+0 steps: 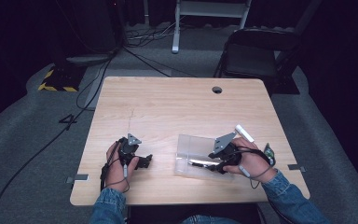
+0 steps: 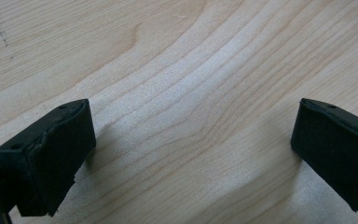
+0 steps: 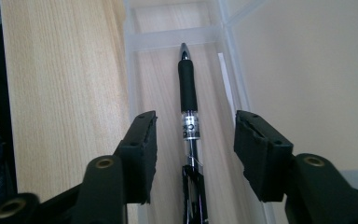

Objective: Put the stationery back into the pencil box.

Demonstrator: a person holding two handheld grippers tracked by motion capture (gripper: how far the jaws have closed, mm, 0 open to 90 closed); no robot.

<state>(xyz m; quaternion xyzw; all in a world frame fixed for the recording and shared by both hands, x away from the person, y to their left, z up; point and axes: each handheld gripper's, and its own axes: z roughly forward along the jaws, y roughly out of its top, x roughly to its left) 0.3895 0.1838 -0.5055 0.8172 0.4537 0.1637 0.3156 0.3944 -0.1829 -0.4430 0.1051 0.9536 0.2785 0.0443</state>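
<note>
A black pen [image 3: 189, 98] with a clear barrel lies lengthwise in a narrow compartment of a clear plastic tray [image 3: 175, 36], its tip pointing away from me. My right gripper [image 3: 193, 144] is open with a jaw on either side of the barrel, and neither pad touches it. From above, the tray [image 1: 191, 144] sits right of the table's middle, with the right gripper [image 1: 212, 162] at its near right end over the pen [image 1: 196, 162]. My left gripper [image 1: 147, 161] rests at the near left, and in its own view it [image 2: 193, 154] stands wide open over bare wood.
A white cylinder [image 1: 244, 133] lies just beyond the right hand, and a small green item [image 1: 269, 150] sits by the right wrist. The wooden table [image 1: 168, 107] has a cable hole [image 1: 216, 89] near its far edge. A dark chair [image 1: 256, 56] stands behind.
</note>
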